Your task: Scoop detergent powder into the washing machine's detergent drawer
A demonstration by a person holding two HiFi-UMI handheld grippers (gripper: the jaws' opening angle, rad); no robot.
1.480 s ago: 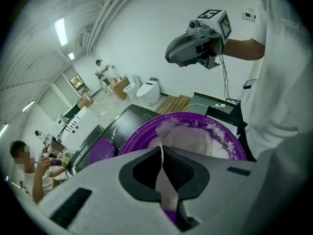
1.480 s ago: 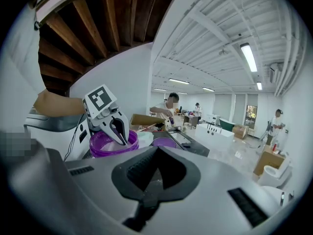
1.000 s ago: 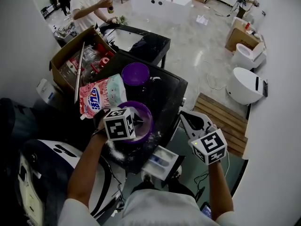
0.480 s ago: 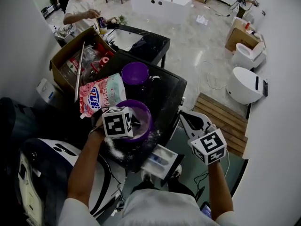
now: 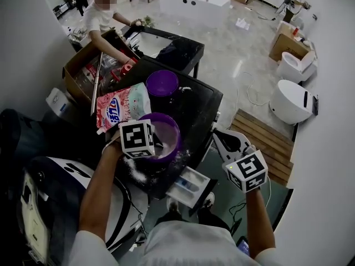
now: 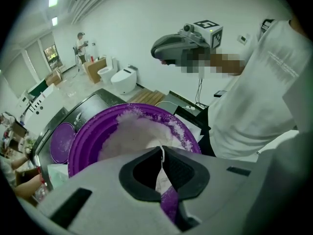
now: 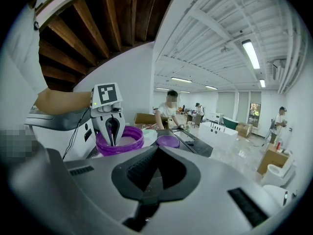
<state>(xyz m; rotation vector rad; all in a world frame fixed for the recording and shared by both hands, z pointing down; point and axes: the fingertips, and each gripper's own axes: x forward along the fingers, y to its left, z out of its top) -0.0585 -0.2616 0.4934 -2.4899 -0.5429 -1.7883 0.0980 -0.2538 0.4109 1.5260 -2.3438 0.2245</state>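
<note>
Because the powder has to travel only a short way, the black bench (image 5: 194, 107) carries the purple bowl (image 6: 88, 141) at its near edge, right above the detergent drawer (image 5: 191, 186) jutting out below that edge; the left gripper (image 6: 162, 153) hangs over the bowl, clenched on a thin purple scoop handle (image 6: 170, 204) angled into the detergent powder (image 6: 137, 136); the right gripper (image 7: 157, 151) waits off the bench's right corner, closed and empty; the powder looks white and grainy, heaped in the bowl, with crumbs on the rim.
</note>
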